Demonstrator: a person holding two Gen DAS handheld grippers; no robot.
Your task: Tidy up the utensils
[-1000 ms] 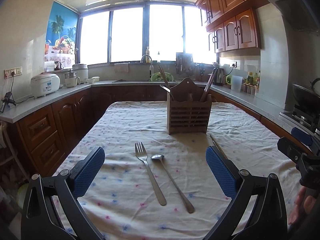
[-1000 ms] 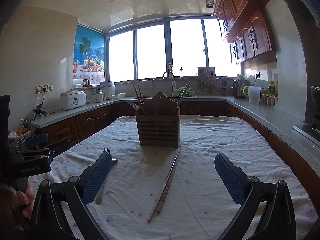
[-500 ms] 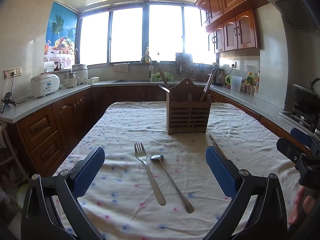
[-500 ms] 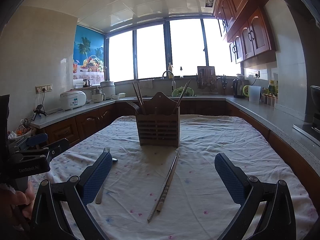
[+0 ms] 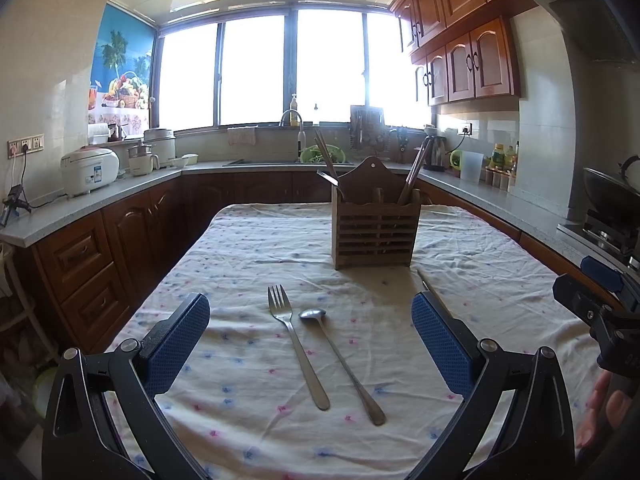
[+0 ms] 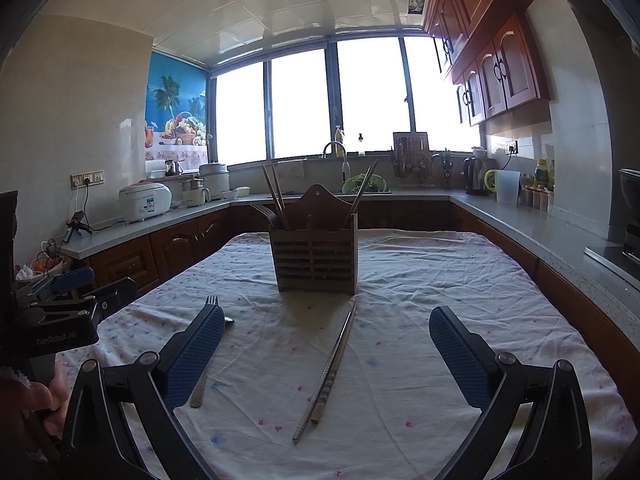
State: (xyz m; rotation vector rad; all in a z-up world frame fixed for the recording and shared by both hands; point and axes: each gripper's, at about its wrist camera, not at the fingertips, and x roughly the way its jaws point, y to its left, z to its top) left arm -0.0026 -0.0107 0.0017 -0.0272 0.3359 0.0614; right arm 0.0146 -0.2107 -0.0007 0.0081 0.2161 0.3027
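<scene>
A wooden slatted utensil holder (image 5: pixel 376 236) (image 6: pixel 314 258) stands upright mid-table with chopsticks and a fork sticking out of it. A metal fork (image 5: pixel 298 344) and a metal spoon (image 5: pixel 340 360) lie side by side on the flowered tablecloth (image 5: pixel 248 392). My left gripper (image 5: pixel 310 344) hovers open over them, holding nothing. A pair of chopsticks (image 6: pixel 328 372) lies in front of the holder, between the fingers of my right gripper (image 6: pixel 326 348), which is open and empty. In the right wrist view the left finger hides most of the fork (image 6: pixel 211 302) and spoon.
Wooden cabinets and grey counters (image 5: pixel 92 204) ring the table on three sides. A rice cooker (image 5: pixel 90 170) sits on the left counter, a wok (image 5: pixel 612 196) on the stove at right. The other gripper and a hand (image 5: pixel 596 408) show at the frame edges.
</scene>
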